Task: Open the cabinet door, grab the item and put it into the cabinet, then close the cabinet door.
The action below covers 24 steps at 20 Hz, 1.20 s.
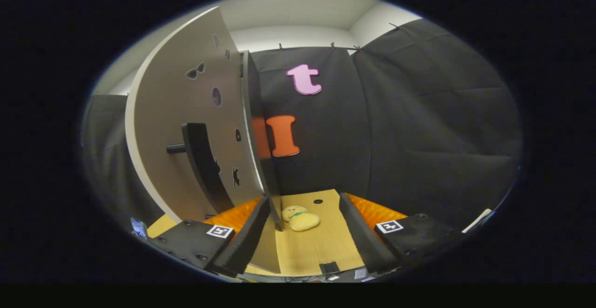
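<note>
Our claw [305, 238] released, fingers spread; plush toy [301, 218] on desk [321, 247] just ahead, cabinet door [195, 112] swung open beside left finger; we risk clipping door edge reaching in

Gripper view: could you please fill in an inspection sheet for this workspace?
Surface: light wooden table with a small dark hole near its far edge.
Job's things: cabinet door swung open, its dark handle facing the camera; yellow plush toy lying on the table.
Clutter: a small dark piece at the table's near edge.
Grippers: gripper open, fingers apart, holding nothing; toy just ahead, between them.
Cables: some below the table's near edge.
Surroundings: black cloth booth wall, pale ceiling.
</note>
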Available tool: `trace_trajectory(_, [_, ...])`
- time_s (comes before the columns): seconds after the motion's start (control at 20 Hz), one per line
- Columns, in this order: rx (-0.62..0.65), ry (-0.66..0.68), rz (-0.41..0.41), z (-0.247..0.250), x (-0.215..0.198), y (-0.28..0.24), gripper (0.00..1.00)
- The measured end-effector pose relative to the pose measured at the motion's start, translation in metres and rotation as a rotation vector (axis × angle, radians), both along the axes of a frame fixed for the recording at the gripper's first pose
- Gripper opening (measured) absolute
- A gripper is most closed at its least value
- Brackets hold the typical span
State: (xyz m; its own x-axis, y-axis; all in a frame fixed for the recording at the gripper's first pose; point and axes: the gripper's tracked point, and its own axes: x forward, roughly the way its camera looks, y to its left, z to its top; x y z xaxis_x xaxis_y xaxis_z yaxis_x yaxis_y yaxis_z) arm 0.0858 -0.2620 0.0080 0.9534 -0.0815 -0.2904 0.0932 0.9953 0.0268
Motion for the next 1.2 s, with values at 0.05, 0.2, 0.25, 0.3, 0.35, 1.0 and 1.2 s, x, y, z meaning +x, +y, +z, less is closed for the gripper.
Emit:
trace_trajectory(0.05, [-0.001,-0.001,-0.005,0.001,-0.001,0.001,0.96])
trace_trajectory(0.2, [-0.016,-0.003,-0.011,0.002,0.001,0.007,0.96])
trace_trajectory(0.25, [-0.025,-0.007,-0.014,0.002,0.001,0.009,0.95])
trace_trajectory(0.3, [-0.035,-0.006,-0.018,0.003,0.0,0.013,0.95])
trace_trajectory(0.35, [-0.043,-0.009,-0.022,0.004,-0.001,0.017,0.95])
trace_trajectory(1.0, [-0.087,-0.028,-0.122,-0.002,-0.016,0.098,0.95])
trace_trajectory(1.2, [-0.071,-0.037,-0.094,-0.007,-0.009,0.138,0.95])
